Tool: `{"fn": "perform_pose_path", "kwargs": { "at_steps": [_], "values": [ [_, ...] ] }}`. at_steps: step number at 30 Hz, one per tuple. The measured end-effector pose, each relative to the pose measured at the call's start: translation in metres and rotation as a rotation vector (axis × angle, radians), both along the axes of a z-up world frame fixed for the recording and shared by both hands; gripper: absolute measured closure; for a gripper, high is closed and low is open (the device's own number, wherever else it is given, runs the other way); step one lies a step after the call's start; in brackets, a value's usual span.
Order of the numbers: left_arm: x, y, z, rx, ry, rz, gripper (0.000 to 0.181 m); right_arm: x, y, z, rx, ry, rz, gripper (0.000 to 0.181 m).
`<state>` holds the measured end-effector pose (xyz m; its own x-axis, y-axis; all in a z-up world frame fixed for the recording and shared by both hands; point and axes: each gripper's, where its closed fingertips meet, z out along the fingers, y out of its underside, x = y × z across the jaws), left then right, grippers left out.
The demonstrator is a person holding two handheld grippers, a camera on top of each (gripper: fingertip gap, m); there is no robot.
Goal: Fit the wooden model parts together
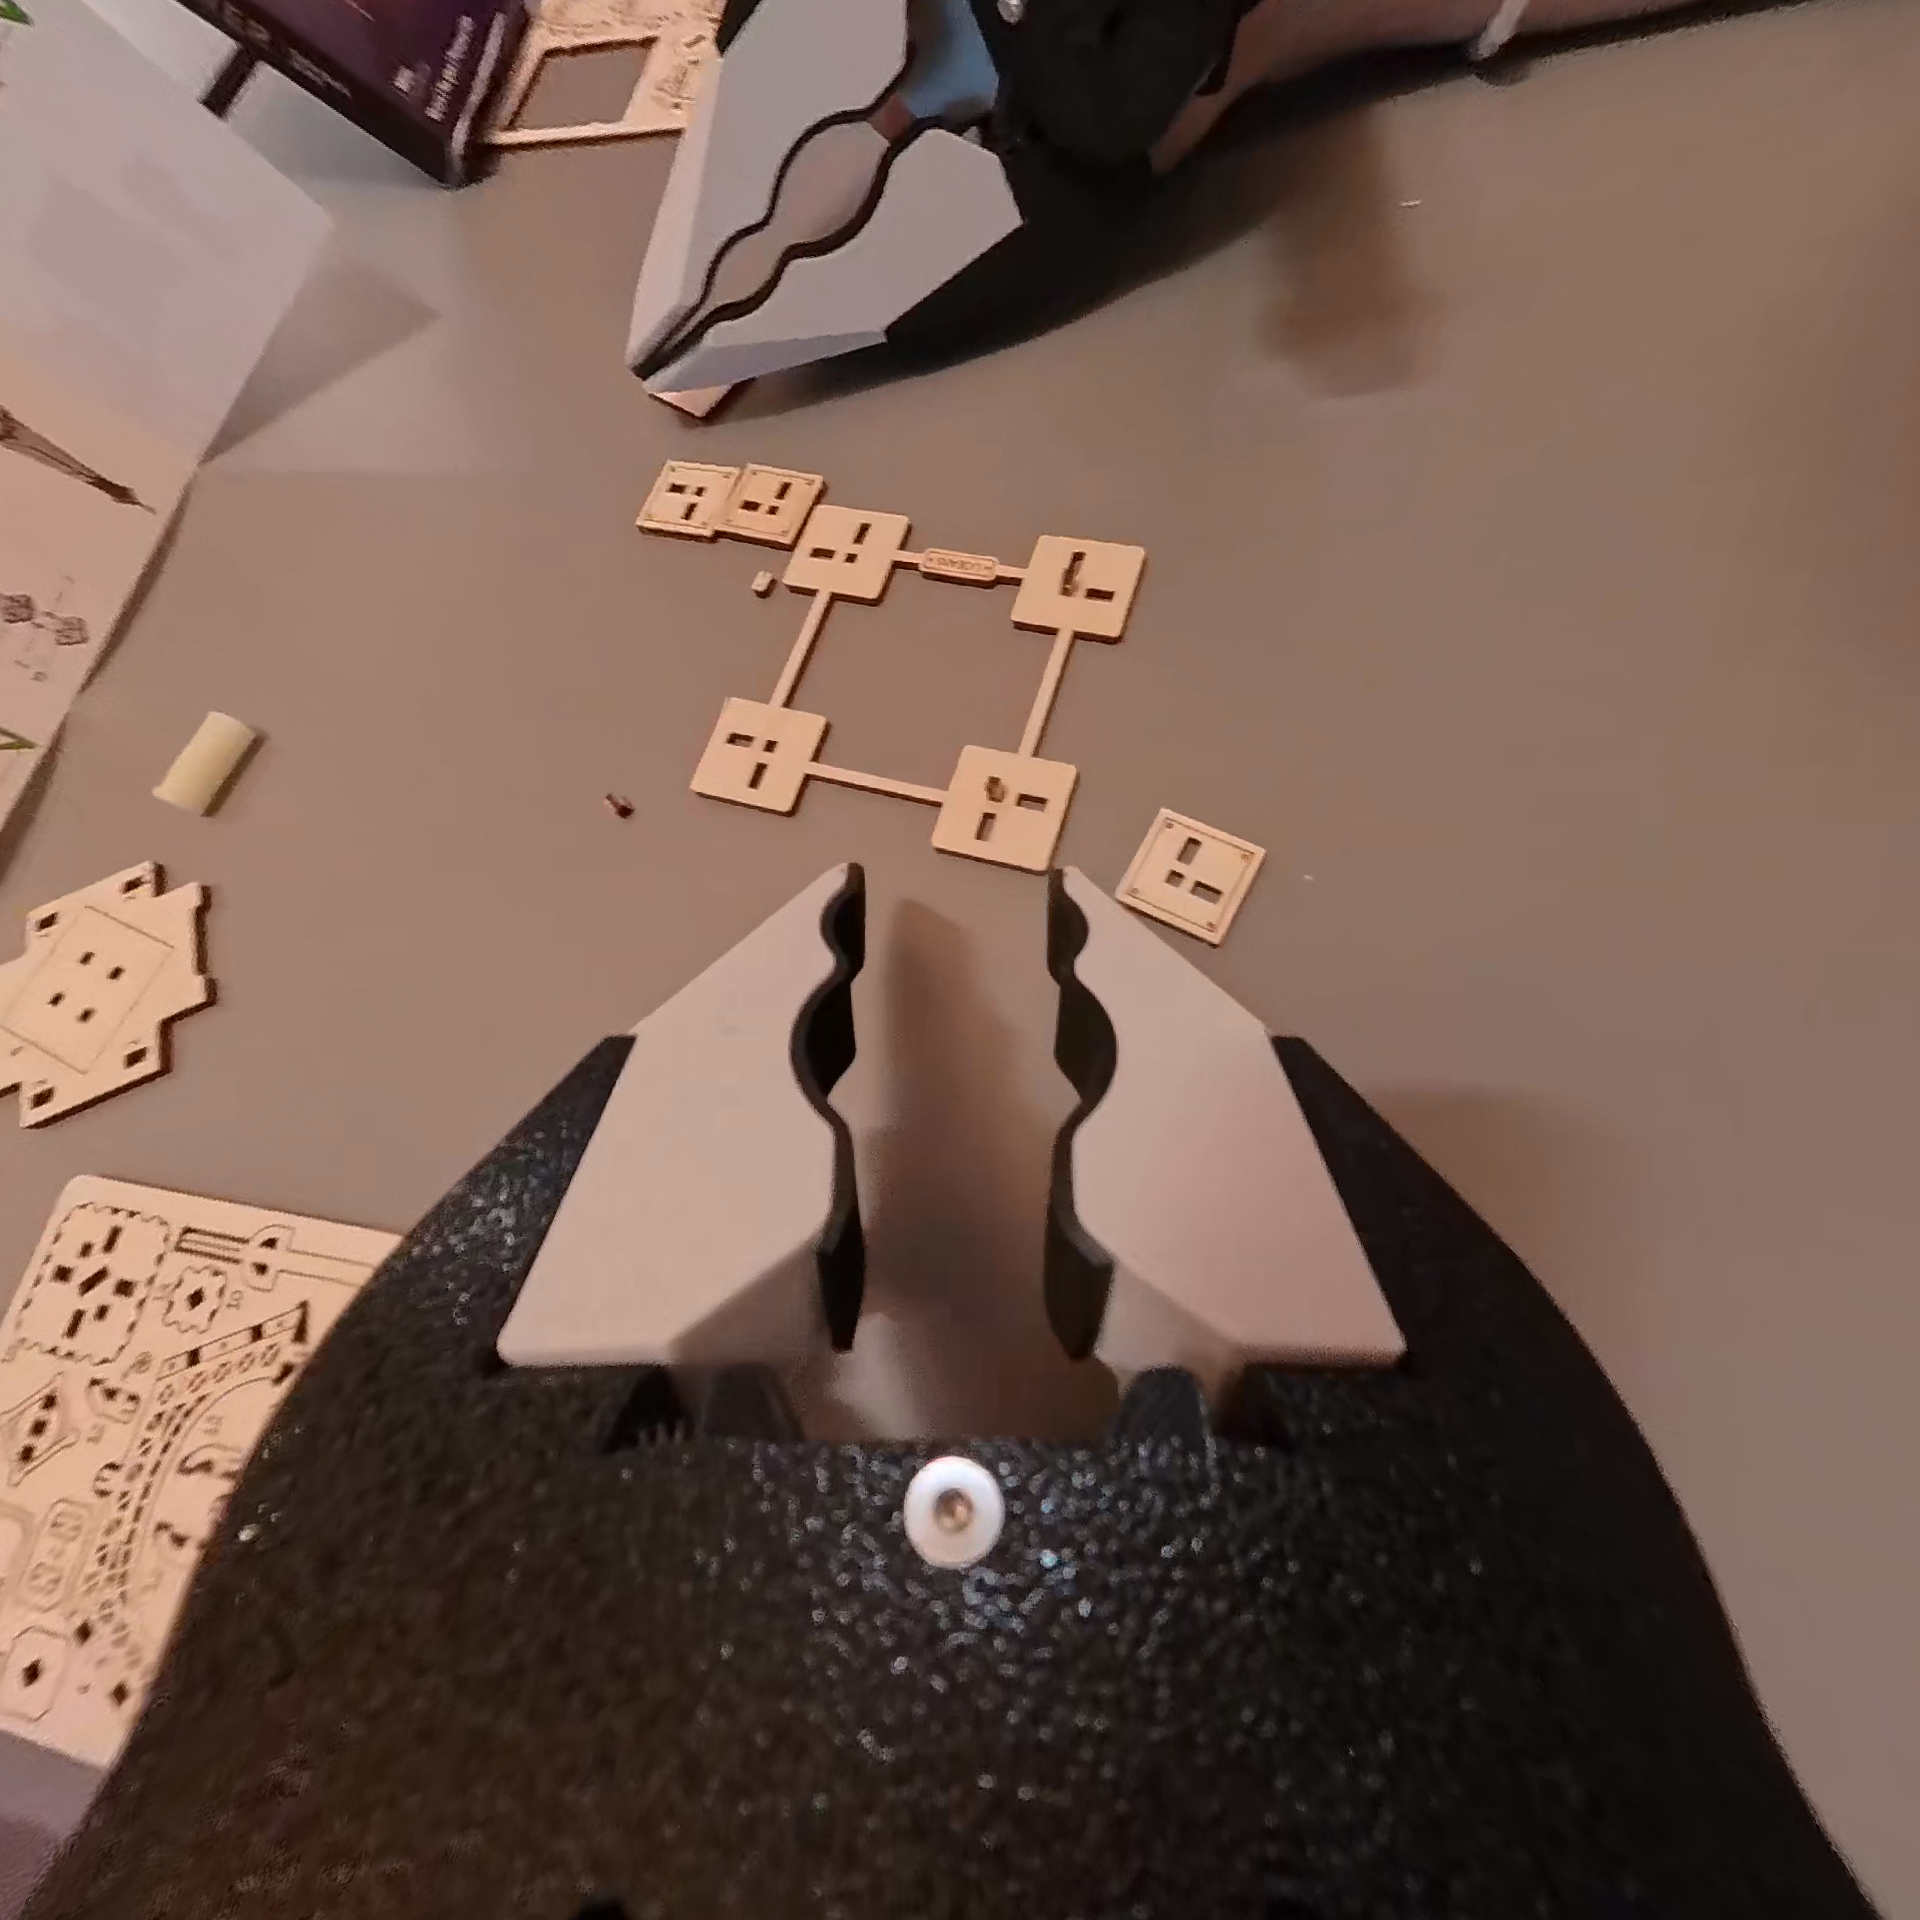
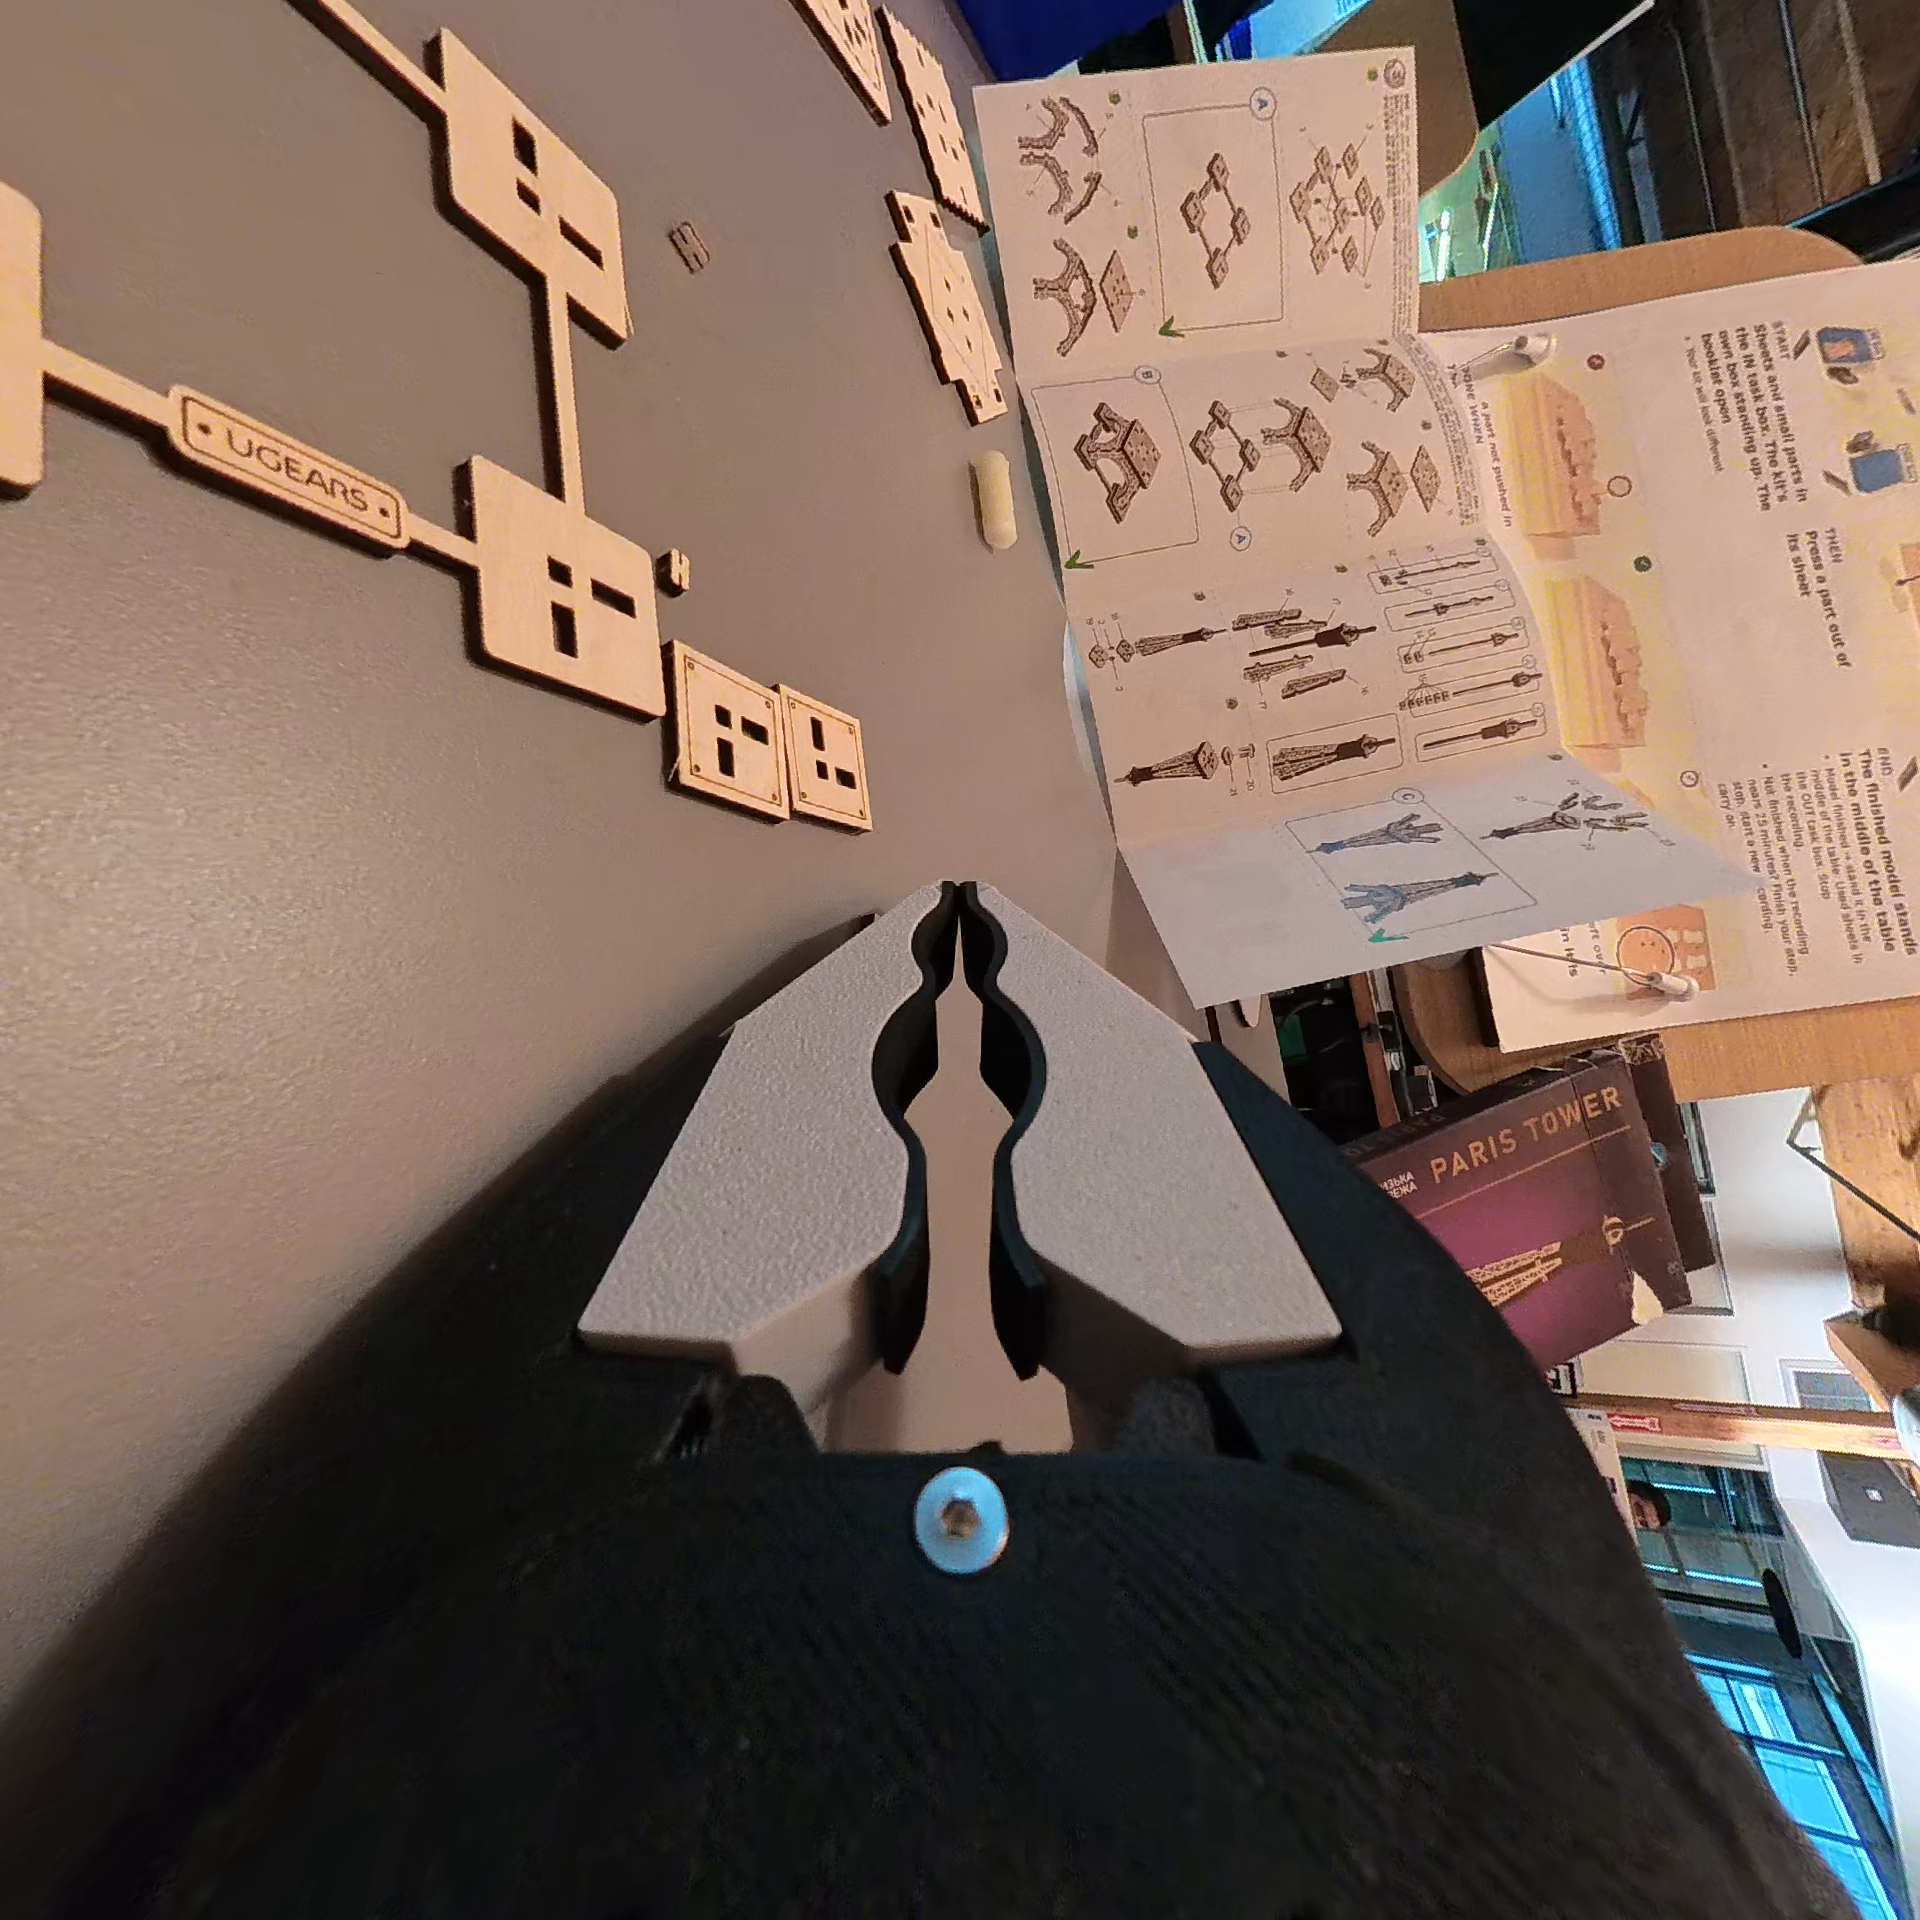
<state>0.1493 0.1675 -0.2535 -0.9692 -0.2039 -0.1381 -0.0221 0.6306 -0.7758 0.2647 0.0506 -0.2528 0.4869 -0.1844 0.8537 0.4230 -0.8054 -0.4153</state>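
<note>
My left gripper hangs with fingers apart, empty, just short of the square wooden frame lying flat on the desk — my right gripper has fingers pressed together beyond it.

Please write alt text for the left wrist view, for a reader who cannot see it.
The open left gripper hovers over a grey table, pointing at a flat wooden frame of four slotted squares joined by thin bars. The right gripper rests its tips on the table beyond it, with loose wooden squares and part sheets around.
</note>
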Motion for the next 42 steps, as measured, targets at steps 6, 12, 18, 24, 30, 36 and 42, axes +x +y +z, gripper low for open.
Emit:
{"fn": "perform_pose_path", "kwargs": {
  "at_steps": [6,12,18,24,30,36,42],
  "values": [
    [-0.016,0.002,0.001,-0.011,0.070,-0.070,0.148,0.000,0.000,0.000,0.001,0.002,0.002,0.181],
    [-0.029,0.004,0.000,0.007,0.126,-0.121,0.146,-0.001,0.000,0.000,0.001,0.004,0.003,0.181],
    [-0.037,-0.004,-0.005,0.080,0.103,-0.169,0.145,-0.001,0.001,0.000,0.000,0.001,0.008,0.181],
    [-0.040,-0.012,-0.014,0.164,0.081,-0.191,0.149,-0.001,0.001,0.000,-0.001,0.000,0.008,0.181],
    [-0.043,-0.019,-0.014,0.174,0.080,-0.194,0.161,-0.001,0.001,0.000,-0.001,-0.002,0.010,0.181],
    [-0.016,-0.023,0.021,0.113,-0.137,-0.154,0.161,-0.007,0.002,0.018,0.081,0.015,0.031,0.181],
    [-0.009,-0.036,0.045,0.124,-0.297,-0.195,0.160,-0.063,0.025,0.047,0.423,0.613,0.232,0.131]
  ]
}}
